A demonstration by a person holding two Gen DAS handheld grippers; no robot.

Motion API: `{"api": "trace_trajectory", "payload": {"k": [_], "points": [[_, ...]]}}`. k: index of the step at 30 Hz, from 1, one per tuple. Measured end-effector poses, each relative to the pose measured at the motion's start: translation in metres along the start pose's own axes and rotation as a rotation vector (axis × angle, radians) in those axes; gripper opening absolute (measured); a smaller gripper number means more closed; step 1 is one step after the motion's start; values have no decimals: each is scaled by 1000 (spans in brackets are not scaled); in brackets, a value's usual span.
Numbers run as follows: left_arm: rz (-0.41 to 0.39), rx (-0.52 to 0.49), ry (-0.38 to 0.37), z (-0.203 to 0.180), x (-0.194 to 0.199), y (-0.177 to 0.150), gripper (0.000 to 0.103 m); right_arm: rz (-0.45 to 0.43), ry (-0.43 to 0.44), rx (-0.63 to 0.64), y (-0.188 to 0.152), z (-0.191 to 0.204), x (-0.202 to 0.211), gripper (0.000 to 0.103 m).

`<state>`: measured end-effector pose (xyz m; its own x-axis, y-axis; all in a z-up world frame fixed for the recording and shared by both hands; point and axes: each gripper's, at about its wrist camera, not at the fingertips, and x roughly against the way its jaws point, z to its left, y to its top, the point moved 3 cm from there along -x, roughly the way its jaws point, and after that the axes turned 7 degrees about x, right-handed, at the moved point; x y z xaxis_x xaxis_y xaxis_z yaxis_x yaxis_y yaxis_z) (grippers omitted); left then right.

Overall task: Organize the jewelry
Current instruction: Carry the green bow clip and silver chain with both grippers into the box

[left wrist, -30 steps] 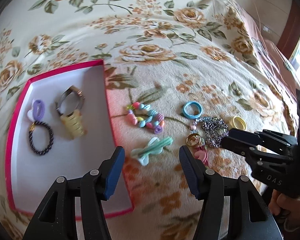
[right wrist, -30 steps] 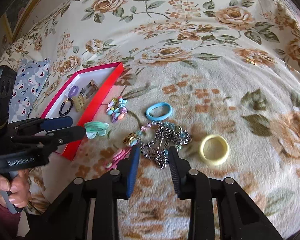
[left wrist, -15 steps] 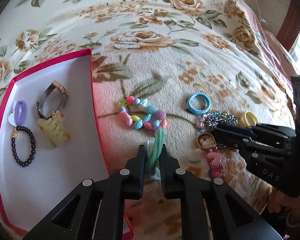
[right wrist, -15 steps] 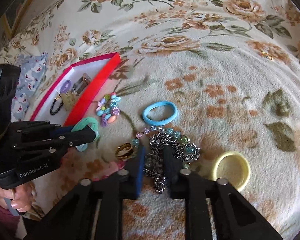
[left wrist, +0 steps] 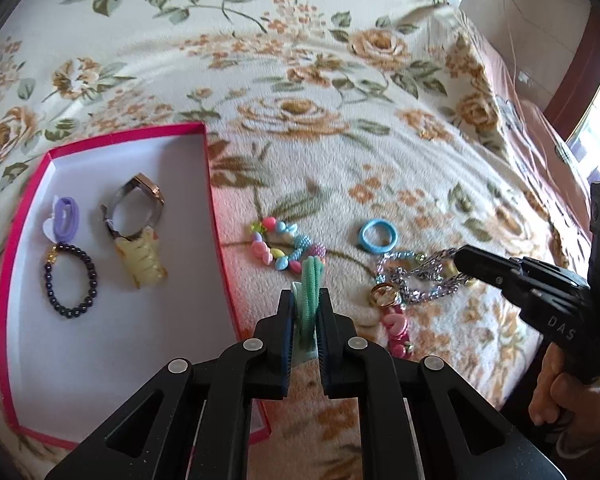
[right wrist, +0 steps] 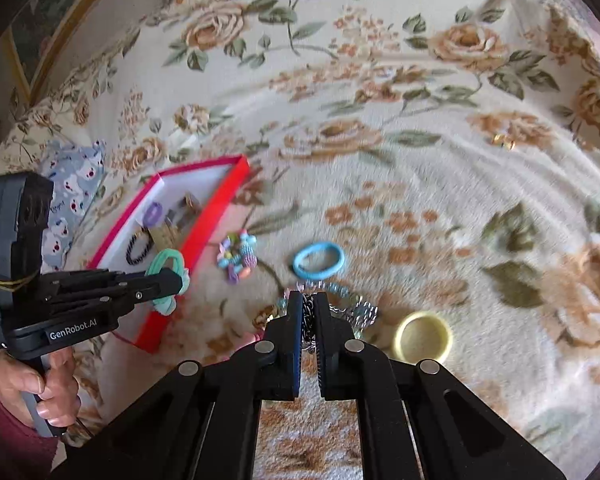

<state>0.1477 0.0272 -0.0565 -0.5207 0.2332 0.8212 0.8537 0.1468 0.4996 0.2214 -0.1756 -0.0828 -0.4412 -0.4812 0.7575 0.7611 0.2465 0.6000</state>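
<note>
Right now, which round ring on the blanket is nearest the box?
The blue ring. It lies closer to the pink box than the yellow ring, which sits farther right.

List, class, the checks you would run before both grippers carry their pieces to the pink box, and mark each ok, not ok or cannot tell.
1. Left gripper jaws shut on the green hair tie: ok.
2. Right gripper jaws shut on the silver chain: ok.
3. Chain free of the gold ring and the bead strand: cannot tell.
4. Bare floor left in the pink box: ok.
5. Path to the box free of the pastel bead bracelet: cannot tell.
</note>
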Motion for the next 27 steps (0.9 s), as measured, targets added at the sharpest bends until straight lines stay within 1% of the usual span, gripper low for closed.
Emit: {"api": "trace_trajectory", "payload": {"k": [8,14,21,27], "points": [[-62,35,0,14,38,-5,9,-85,22,41,26,20,26,5],[-101,80,16,36,63,-12,9,-137,63,87,45,48,37,5],[-128,143,54,68,83,-19,9,-164,128,148,66,88,31,5],[-137,202,94,97,92,-24,9,-148,197,184,77,122,11,5]]}}
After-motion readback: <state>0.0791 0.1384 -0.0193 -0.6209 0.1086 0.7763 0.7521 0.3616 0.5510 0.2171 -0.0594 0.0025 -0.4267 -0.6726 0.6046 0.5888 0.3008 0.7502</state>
